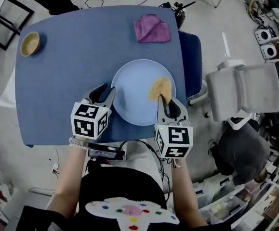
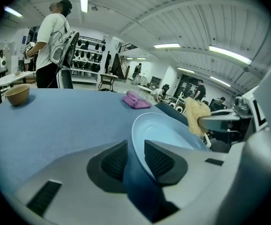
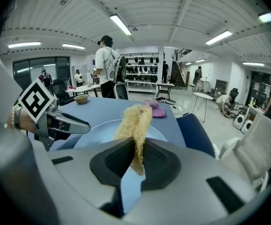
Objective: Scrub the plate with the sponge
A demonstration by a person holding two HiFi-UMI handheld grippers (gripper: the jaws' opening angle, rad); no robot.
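A pale blue plate (image 1: 140,93) lies on the blue table near its front edge. My left gripper (image 1: 105,94) is shut on the plate's left rim (image 2: 137,146), one jaw inside the rim and one outside. My right gripper (image 1: 164,101) is shut on a yellow fibrous sponge (image 1: 159,88), which rests over the plate's right half. In the right gripper view the sponge (image 3: 134,125) sticks up between the jaws with the plate (image 3: 93,135) beyond it. In the left gripper view the sponge (image 2: 194,115) shows at the plate's far side.
A purple cloth (image 1: 151,29) lies at the table's far right. A small tan bowl (image 1: 30,43) stands at the far left corner. A white chair (image 1: 245,90) stands right of the table. People stand and walk in the room behind.
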